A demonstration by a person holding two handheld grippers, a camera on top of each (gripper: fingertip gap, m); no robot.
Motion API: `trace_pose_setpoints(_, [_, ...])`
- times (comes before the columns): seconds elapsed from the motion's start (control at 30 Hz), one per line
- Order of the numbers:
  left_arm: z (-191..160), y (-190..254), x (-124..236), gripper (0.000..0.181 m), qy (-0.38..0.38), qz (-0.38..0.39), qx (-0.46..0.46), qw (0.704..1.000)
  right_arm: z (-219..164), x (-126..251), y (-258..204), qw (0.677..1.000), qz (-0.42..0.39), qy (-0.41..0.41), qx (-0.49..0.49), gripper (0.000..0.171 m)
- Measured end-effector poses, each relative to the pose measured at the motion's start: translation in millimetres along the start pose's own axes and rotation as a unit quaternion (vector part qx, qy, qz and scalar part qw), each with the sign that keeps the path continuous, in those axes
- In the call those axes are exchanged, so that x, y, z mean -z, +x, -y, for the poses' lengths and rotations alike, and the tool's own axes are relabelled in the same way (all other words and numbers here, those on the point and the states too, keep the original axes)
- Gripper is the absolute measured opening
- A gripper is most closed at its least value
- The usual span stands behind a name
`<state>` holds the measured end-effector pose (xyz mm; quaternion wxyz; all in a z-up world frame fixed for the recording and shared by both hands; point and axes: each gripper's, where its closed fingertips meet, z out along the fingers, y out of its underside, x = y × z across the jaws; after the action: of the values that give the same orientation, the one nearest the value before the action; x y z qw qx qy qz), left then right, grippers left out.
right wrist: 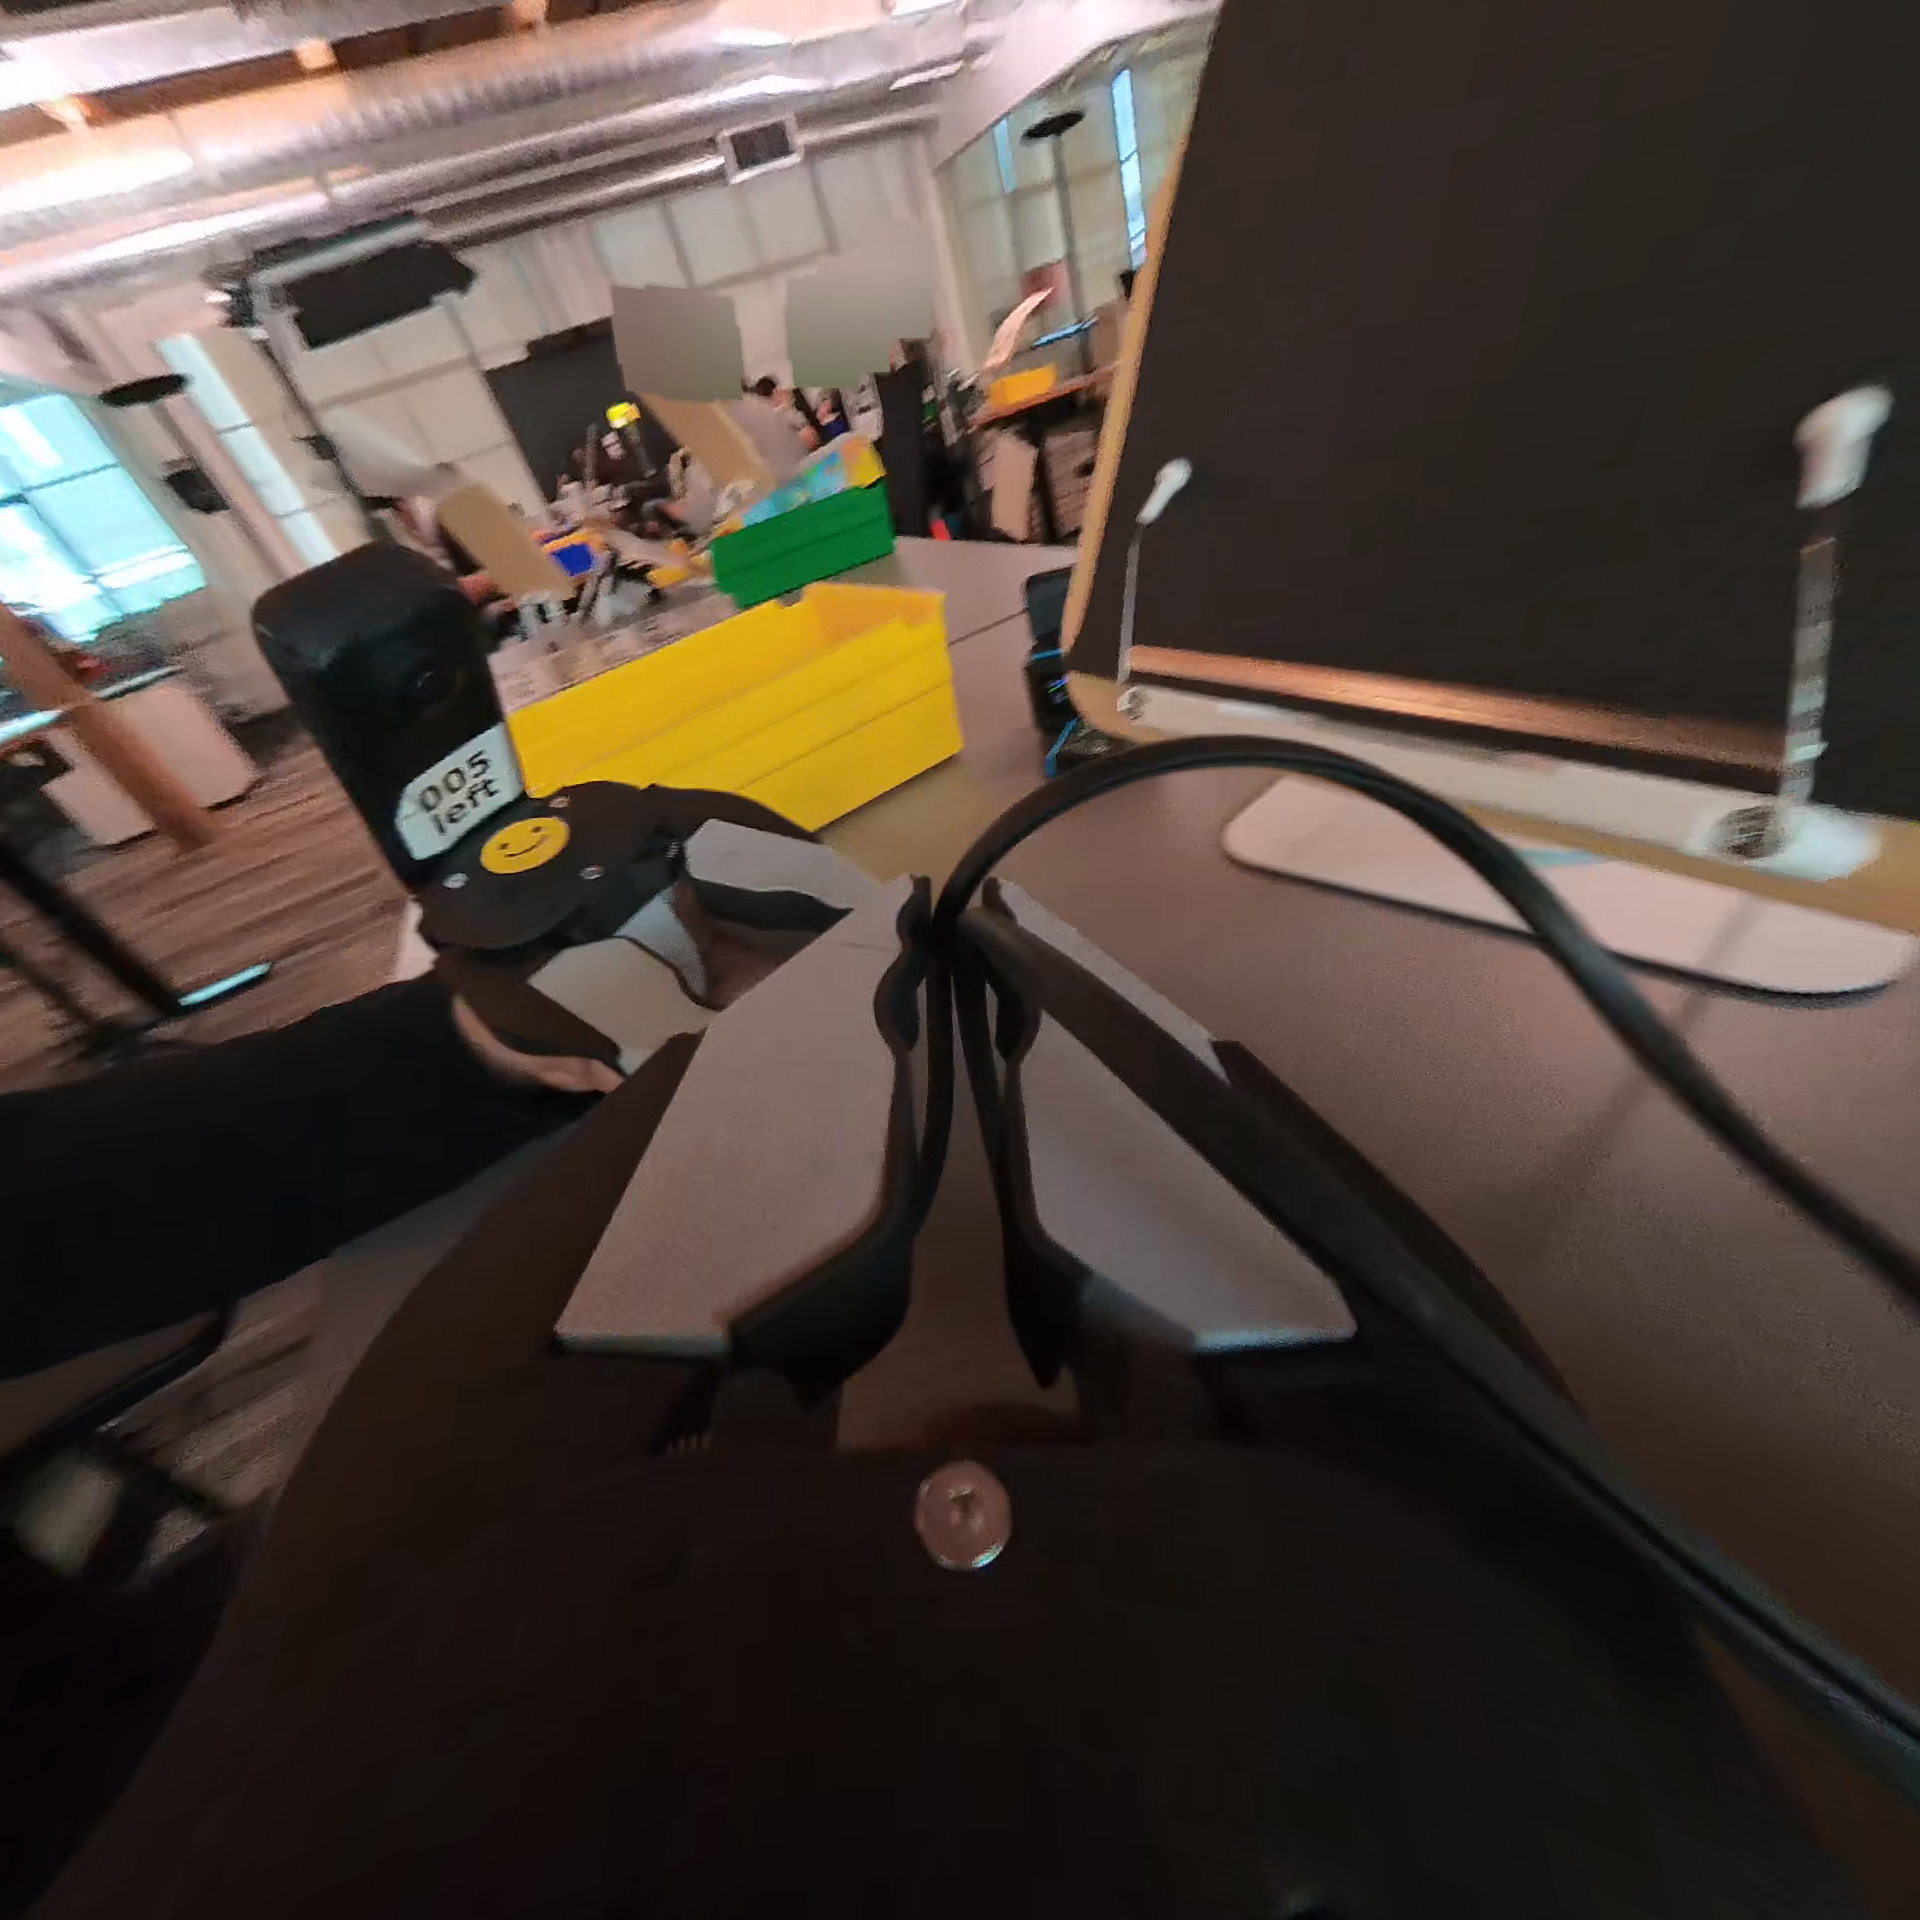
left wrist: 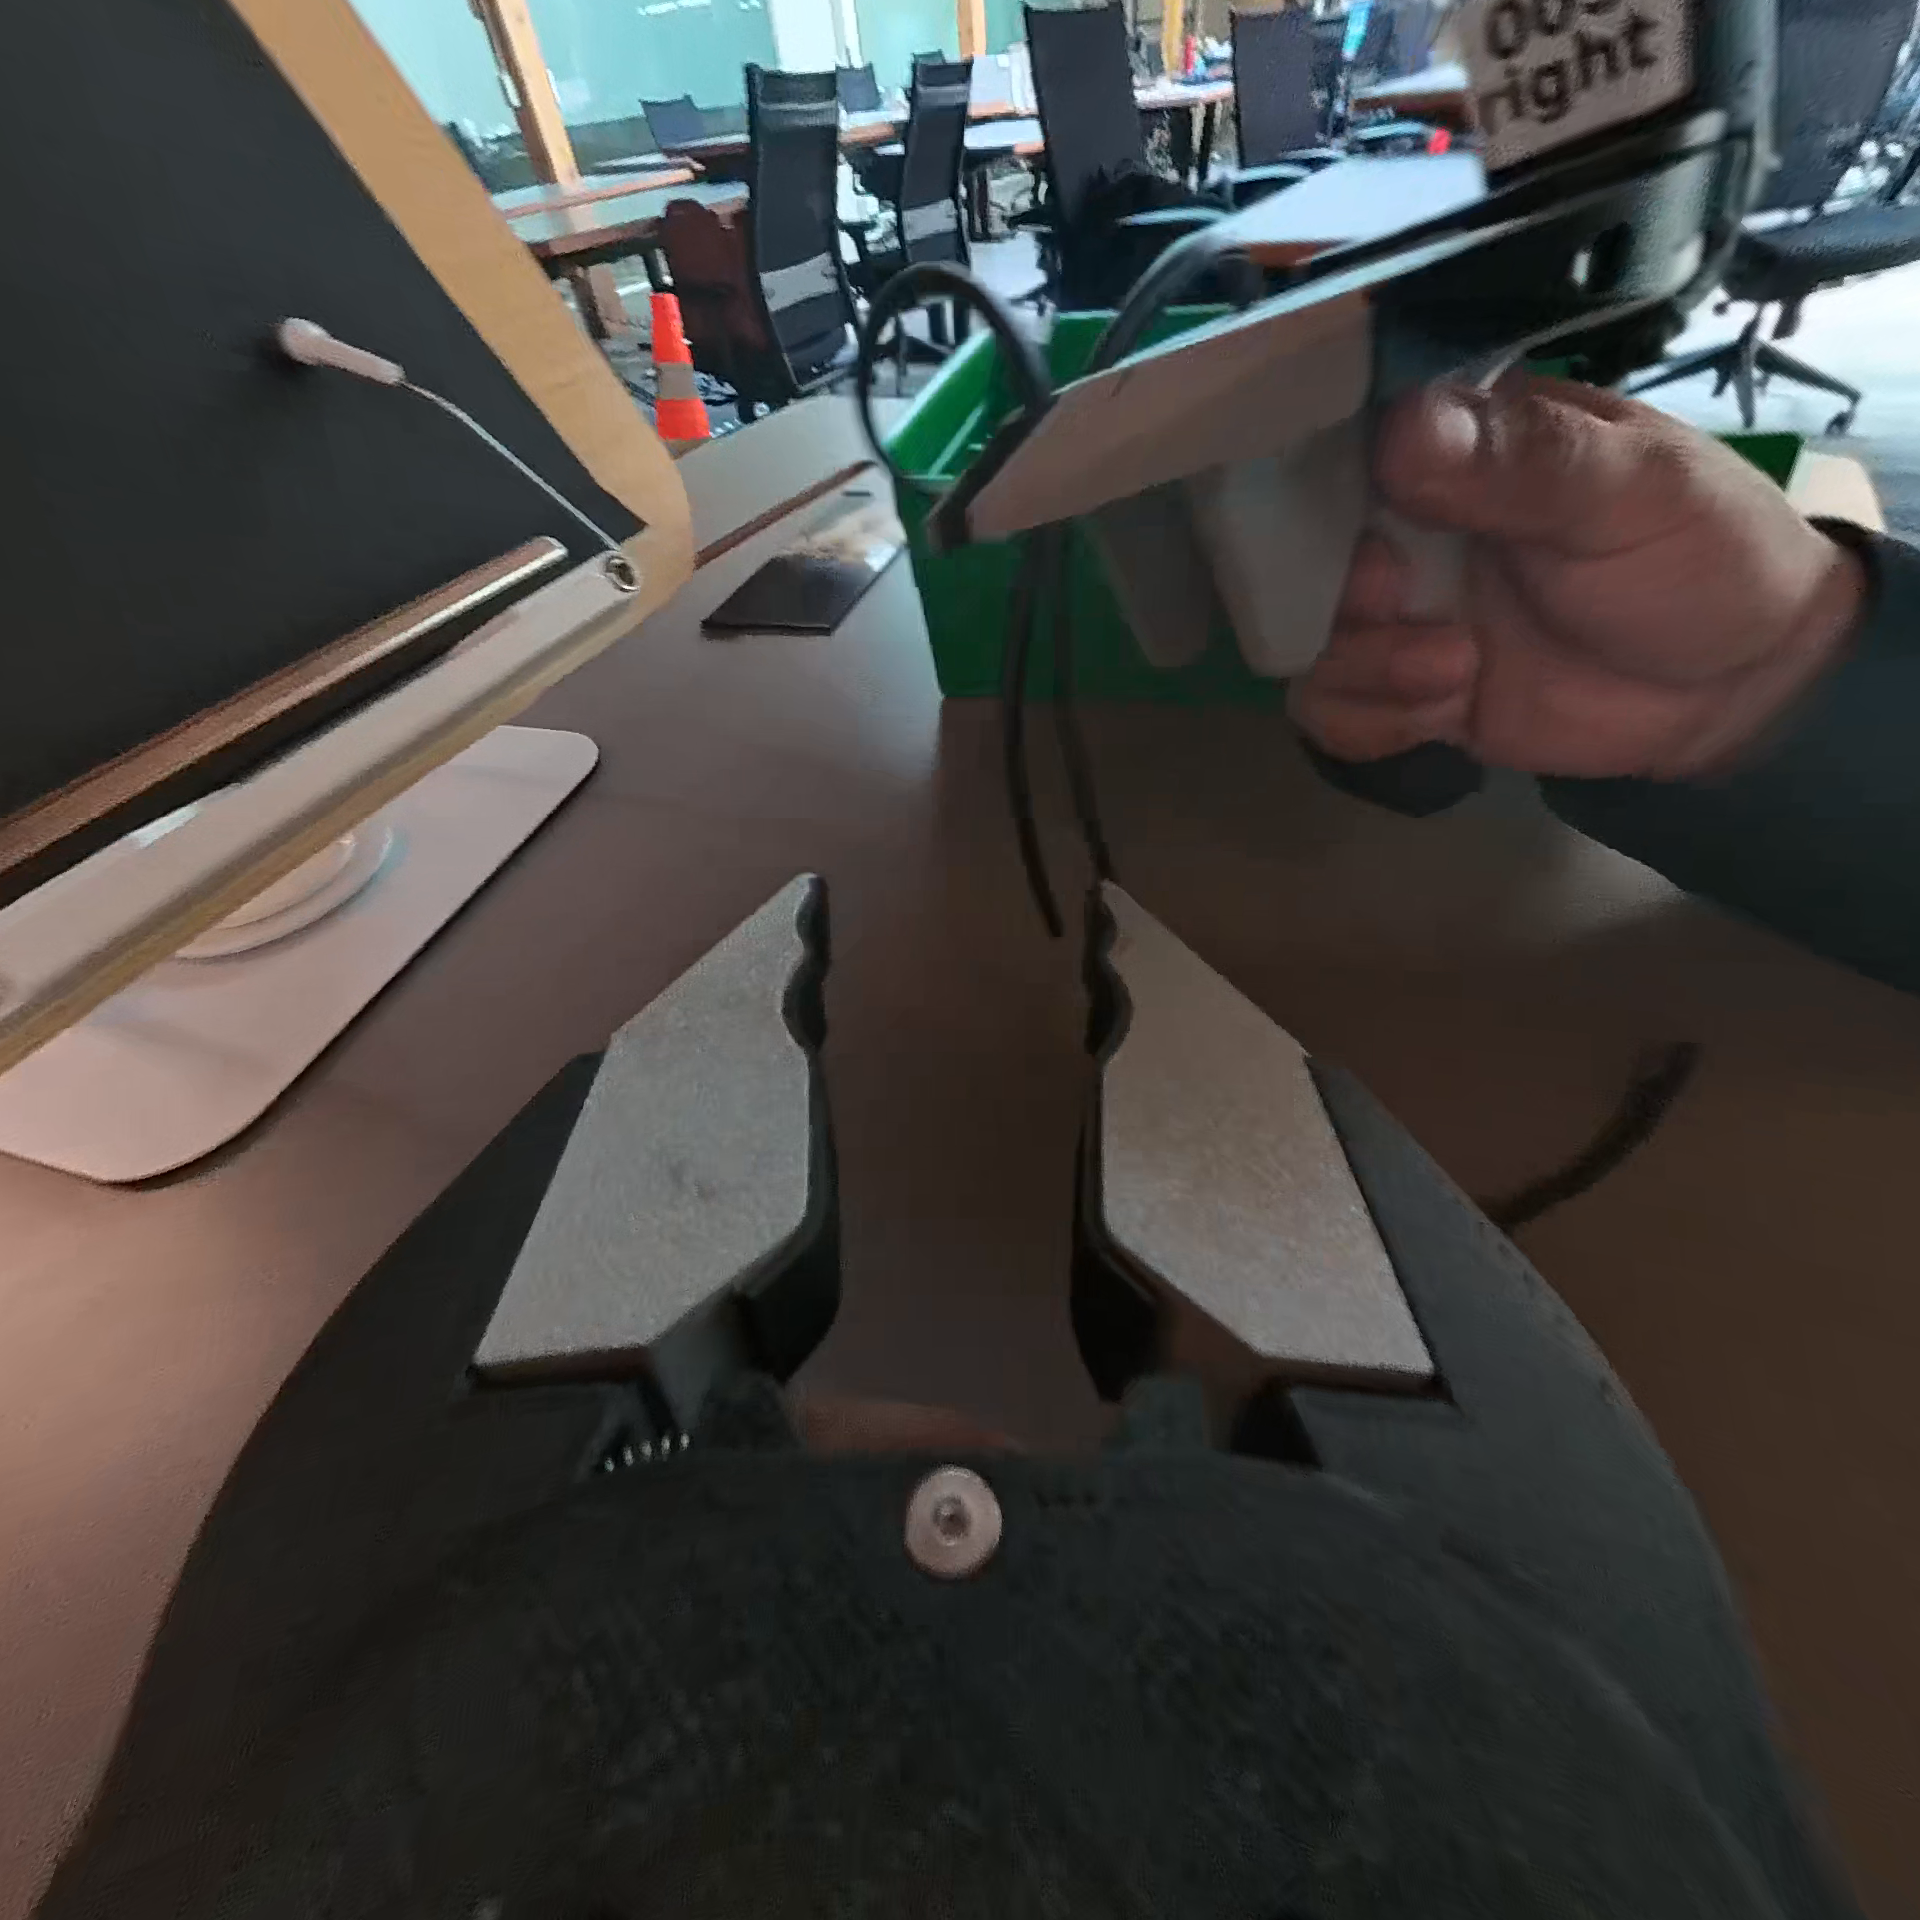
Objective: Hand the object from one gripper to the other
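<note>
Brown desk (left wrist: 727, 790) | yellow bin (right wrist: 748, 691), contents hidden | green bin (left wrist: 997, 582), contents unclear | left gripper (left wrist: 956, 935) spread, empty | right gripper (right wrist: 951, 914) pinching black cable (right wrist: 1351, 790), held above desk

Left wrist view: tilted, wood-framed dark monitor (left wrist: 260, 395) on its flat metal foot at ten o'clock upon the brown table (left wrist: 727, 831). Green plastic bin (left wrist: 935, 540) at one o'clock, behind the right gripper (left wrist: 951, 525). Thin black cable (left wrist: 1023, 790) hangs from that gripper, its ends possibly just ahead of the left gripper (left wrist: 956, 935) at six o'clock. Right wrist view: yellow plastic bin (right wrist: 748, 707) at eleven o'clock.
</note>
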<state>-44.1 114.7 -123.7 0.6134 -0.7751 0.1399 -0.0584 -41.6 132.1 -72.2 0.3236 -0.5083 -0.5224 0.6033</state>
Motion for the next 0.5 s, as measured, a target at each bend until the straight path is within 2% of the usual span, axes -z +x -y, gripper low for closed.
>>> trace_pose_setpoints(0.13, [3,-24,8,0.038,0.023,0.03,0.033,0.999,14,13,15,0.998,-0.061,0.014,0.004,0.005])
trace_pose_setpoints(0.2, [-1,-34,9,0.039,0.018,0.041,0.057,0.997,38,22,4,0.998,-0.062,0.018,0.0,0.004])
trace_pose_setpoints(0.27, [-4,-39,10,0.041,0.014,0.045,0.074,0.996,80,40,-11,0.996,-0.078,0.031,0.024,0.008])
trace_pose_setpoints(0.37, [-6,-46,12,0.04,0.009,0.057,0.08,0.995,162,83,-22,0.984,-0.141,0.043,0.098,0.003])
trace_pose_setpoints(0.5, [-5,-47,13,0.037,0.012,0.059,0.08,0.995,262,159,-2,0.934,-0.286,0.07,0.204,0.005])
